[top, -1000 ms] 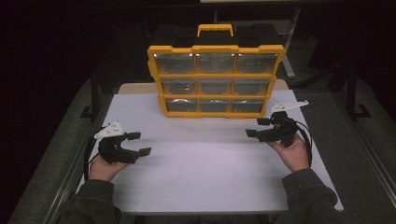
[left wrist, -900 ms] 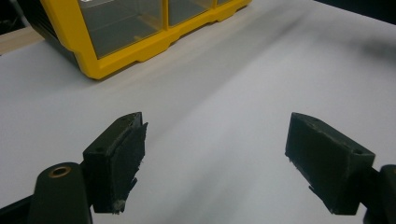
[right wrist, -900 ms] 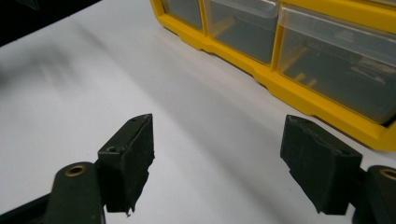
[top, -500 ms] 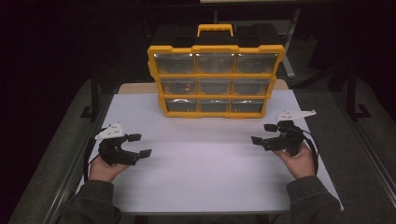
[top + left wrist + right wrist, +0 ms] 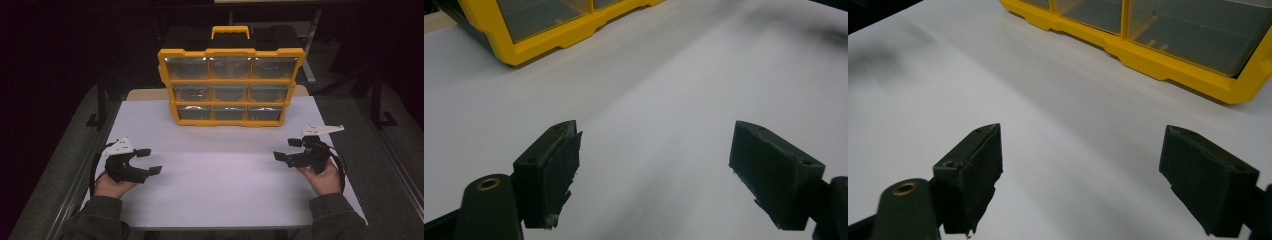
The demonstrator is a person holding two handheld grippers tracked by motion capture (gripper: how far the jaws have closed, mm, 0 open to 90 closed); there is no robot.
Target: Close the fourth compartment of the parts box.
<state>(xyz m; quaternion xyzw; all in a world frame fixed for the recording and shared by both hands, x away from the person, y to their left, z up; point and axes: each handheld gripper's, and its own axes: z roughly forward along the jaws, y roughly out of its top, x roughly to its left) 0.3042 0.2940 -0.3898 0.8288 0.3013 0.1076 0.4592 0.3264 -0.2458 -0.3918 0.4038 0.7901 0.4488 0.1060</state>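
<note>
Dark, dim surroundings frame a white table top (image 5: 220, 185) that runs bare between both hands. Ahead of both grippers, at the far middle of the table, a yellow organizer case (image 5: 230, 86) stands upright with nine clear-fronted compartments and a handle on top; one middle-row compartment seems to hold something reddish. The left gripper (image 5: 148, 161) rests at the near left, jaws spread wide, holding nothing. The right gripper (image 5: 287, 149) sits at the near right, likewise spread and empty, well apart from the case. Judging from this, the next step is a reach forward: approach level, keep the jaws wide, and steady the case so it doesn't tip.
</note>
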